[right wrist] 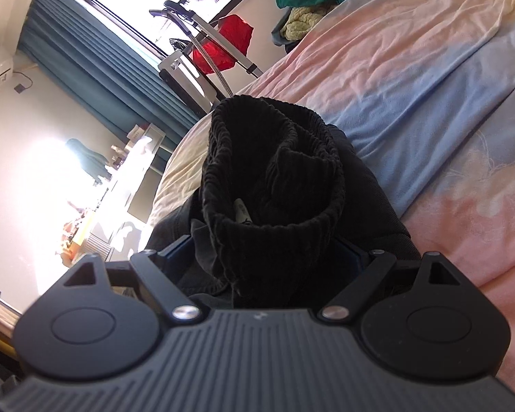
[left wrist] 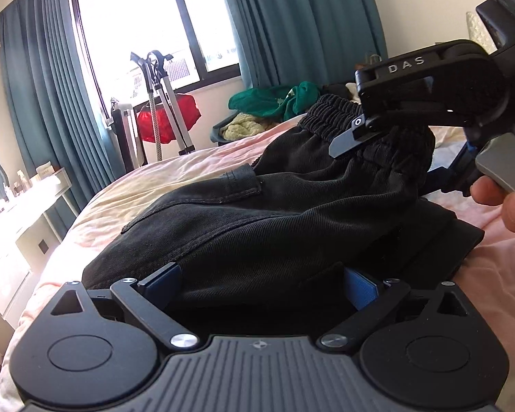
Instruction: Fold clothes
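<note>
Both grippers (left wrist: 261,285) (right wrist: 264,257) clamp black trousers (left wrist: 274,213); bed (right wrist: 429,68) beyond.

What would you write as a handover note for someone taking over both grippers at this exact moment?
Left gripper: black trousers bunched between its blue pads; whether it is clamped I cannot tell.
Right gripper: at the elastic waistband, fabric between its fingers, lifted off the bed; grip also unclear.
Trousers lie on the pink and blue bedsheet, partly doubled over, a layer already underneath.
Left to do: lay the waistband end down, flatten the fold, release.
A green garment sits in a pile past the bed.
</note>
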`<state>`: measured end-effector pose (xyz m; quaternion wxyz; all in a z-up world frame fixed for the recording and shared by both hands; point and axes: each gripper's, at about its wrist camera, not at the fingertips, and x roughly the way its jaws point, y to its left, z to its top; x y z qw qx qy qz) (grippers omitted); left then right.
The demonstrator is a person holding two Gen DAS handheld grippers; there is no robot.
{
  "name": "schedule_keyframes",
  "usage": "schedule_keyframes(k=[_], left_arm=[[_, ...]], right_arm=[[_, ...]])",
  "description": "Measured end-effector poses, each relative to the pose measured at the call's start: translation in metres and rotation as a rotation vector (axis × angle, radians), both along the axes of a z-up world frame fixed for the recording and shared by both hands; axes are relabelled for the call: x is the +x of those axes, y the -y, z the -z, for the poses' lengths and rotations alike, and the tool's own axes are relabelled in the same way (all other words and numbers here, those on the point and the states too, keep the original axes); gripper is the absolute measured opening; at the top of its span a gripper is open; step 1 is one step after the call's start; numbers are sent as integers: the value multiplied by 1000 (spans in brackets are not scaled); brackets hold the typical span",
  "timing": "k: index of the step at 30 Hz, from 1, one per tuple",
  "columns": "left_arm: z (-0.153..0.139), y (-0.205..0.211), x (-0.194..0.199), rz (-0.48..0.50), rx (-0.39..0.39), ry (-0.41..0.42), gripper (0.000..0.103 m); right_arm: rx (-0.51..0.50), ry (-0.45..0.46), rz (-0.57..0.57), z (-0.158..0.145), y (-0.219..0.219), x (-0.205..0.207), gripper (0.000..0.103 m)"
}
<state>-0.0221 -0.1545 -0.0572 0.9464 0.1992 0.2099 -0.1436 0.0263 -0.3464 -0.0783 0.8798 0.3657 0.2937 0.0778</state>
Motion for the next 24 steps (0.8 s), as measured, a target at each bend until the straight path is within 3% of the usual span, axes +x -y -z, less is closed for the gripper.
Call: schedule_keyframes(k=[3,9,11,18,20,24], left_arm=[[2,1,-10,23,32,30,99],[7,-2,-16,8,-40,-6,101],[3,-5,-19,8,-84,8,101],[-9,-8,-32,8,-196,65,101],[-8,-8,-30,-7,-211,50,100],[-4,-14,-20,-24,-243,-1,100]], right_arm=[[-46,23,42,3,-5,6,84],[-81,49,100,7,-5,8,47],[-52,71,111,3,-1,6,43],[31,160,151,-23,23,-8,41],[18,148,180,-22,32,-10,41],[54,-10,179,7,52,-8,42]])
